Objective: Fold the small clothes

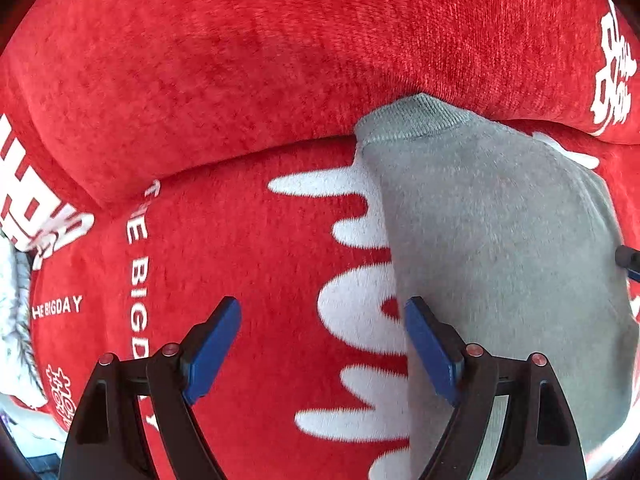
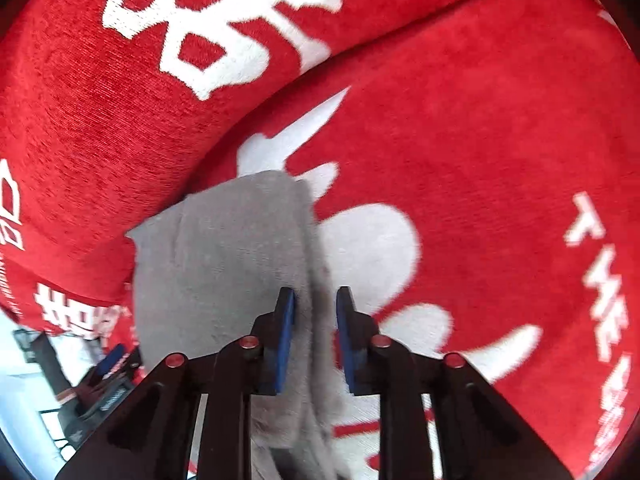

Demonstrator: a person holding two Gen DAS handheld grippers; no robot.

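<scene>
A small grey garment [image 1: 492, 232] with a ribbed hem lies on a red plush sofa seat [image 1: 248, 248] printed with white letters. My left gripper [image 1: 322, 312] is open and empty, its right finger at the garment's left edge. In the right wrist view the same grey garment [image 2: 224, 248] lies folded, and its right edge runs between the fingers of my right gripper [image 2: 315, 300]. The jaws stand narrowly apart around that edge; I cannot tell whether they pinch it. The right gripper's tip also shows at the left wrist view's right edge [image 1: 628, 260].
The red sofa backrest [image 1: 280, 48] rises just behind the garment. A white fluffy cloth [image 1: 14, 320] lies at the seat's left edge. The left gripper's body [image 2: 100, 380] shows at lower left in the right wrist view.
</scene>
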